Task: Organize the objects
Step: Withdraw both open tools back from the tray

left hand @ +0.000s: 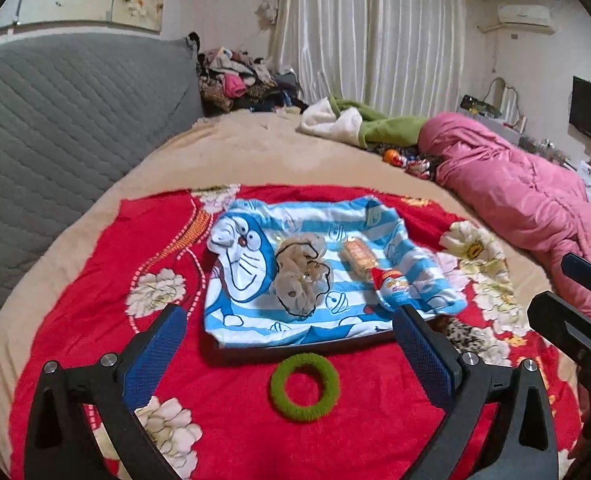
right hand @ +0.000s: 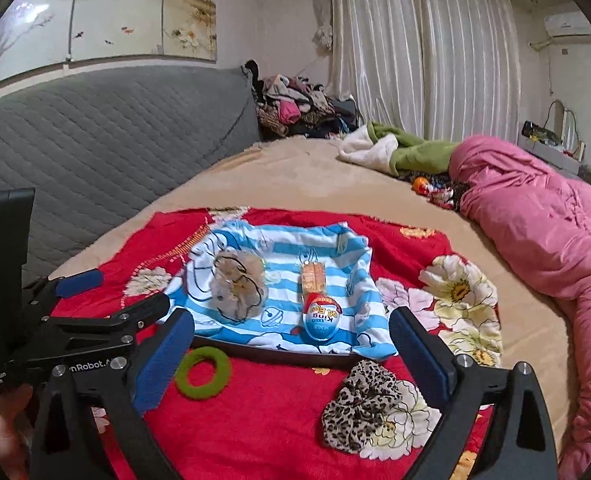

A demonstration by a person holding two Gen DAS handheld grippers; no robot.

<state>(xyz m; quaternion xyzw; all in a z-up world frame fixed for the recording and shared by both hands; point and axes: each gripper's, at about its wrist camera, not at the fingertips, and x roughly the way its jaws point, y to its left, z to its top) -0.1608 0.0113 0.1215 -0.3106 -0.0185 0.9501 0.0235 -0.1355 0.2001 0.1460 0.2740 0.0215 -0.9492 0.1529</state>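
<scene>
Right wrist view: right gripper (right hand: 291,356) spread wide, empty — leopard scrunchie (right hand: 361,404) low between its fingers on red cloth (right hand: 255,412), green ring (right hand: 202,373) beside left finger. Left gripper (left hand: 291,350) likewise released, ring just below.

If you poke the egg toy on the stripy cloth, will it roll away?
Probably a little. The egg toy is rounded and smooth-looking, so it may wobble or roll. It lies on the soft, wrinkled stripy cloth, which likely stops it soon. Its shiny wrapper might be slippery to pinch.

Ring (left hand: 304,387) before tray (left hand: 295,350)
</scene>
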